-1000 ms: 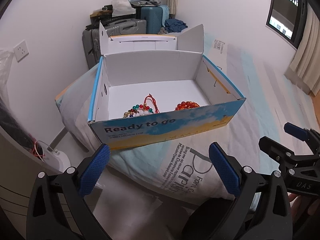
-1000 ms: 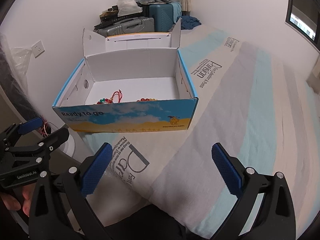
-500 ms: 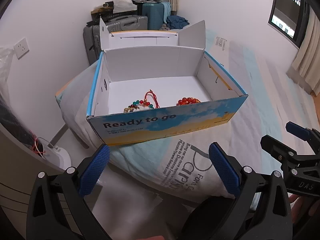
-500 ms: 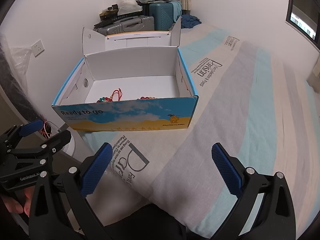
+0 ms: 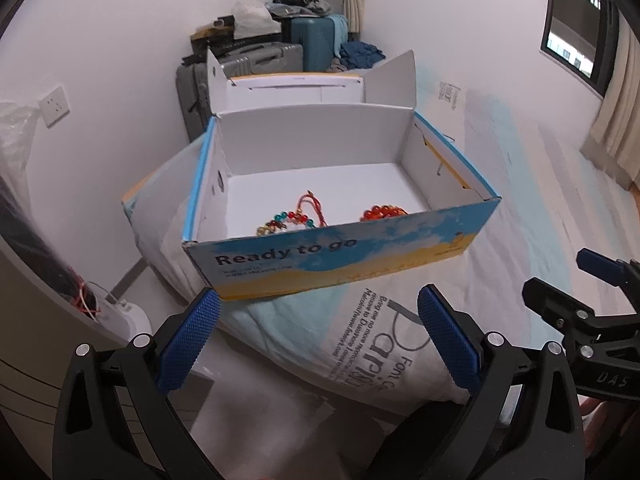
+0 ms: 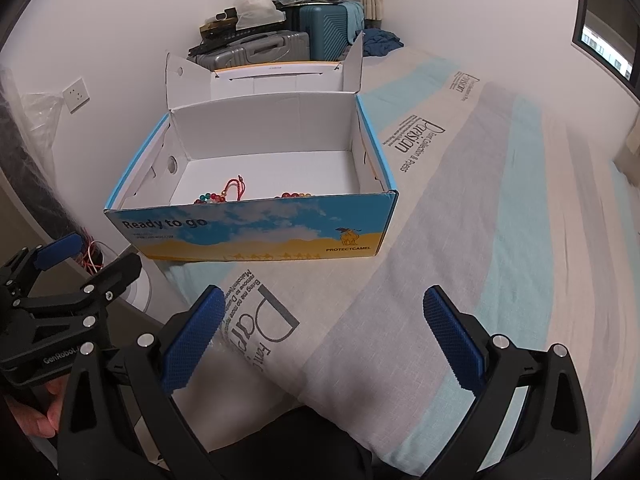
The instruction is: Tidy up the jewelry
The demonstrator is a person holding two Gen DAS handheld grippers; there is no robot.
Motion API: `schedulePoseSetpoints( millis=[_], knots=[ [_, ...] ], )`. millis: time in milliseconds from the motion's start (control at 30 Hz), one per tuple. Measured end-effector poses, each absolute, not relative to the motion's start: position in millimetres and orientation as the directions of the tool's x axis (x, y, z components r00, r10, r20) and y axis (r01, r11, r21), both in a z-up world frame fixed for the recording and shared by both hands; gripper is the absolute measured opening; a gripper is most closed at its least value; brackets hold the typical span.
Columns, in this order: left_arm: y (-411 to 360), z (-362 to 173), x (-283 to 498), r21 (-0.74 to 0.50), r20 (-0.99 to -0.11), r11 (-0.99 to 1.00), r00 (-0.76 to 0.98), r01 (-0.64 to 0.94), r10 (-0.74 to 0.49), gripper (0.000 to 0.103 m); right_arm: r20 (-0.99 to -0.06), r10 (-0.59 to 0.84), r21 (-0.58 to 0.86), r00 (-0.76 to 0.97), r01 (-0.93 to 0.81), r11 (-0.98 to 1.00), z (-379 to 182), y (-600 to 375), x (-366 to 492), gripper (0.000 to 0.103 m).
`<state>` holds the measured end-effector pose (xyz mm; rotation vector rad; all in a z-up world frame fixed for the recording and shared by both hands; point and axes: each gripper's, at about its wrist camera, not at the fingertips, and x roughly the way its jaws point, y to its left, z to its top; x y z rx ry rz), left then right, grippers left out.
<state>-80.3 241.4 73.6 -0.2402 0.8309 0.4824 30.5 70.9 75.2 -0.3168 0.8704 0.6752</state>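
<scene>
Both fisheye cameras are riding just behind their own fingers and looking forward and down along them toward the open cardboard box (image 5: 340,256) on the bed (image 6: 500,208). The left wrist view is sitting off the bed's near corner, facing the box's printed front wall at a slight angle from the left and fairly near it, with the right hand-held gripper (image 5: 580,292) showing at its right edge. The right wrist view is looking from a little further right and back, taking in more of the bed, with the left hand-held gripper (image 6: 92,258) showing at its left edge. Both views are sharing the box, the suitcases (image 6: 256,50) behind it and the wall socket (image 5: 54,105).
</scene>
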Motion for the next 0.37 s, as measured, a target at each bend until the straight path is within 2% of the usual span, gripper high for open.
schedulePoseSetpoints(
  millis=[367],
  knots=[
    [238.8,74.1,-79.1,-0.015,-0.761,0.868,0.569,-0.496,0.312,0.097,-0.787,0.417,0.02,0.455,-0.656,0.754,75.7,69.7,31.1,0.095]
  ],
)
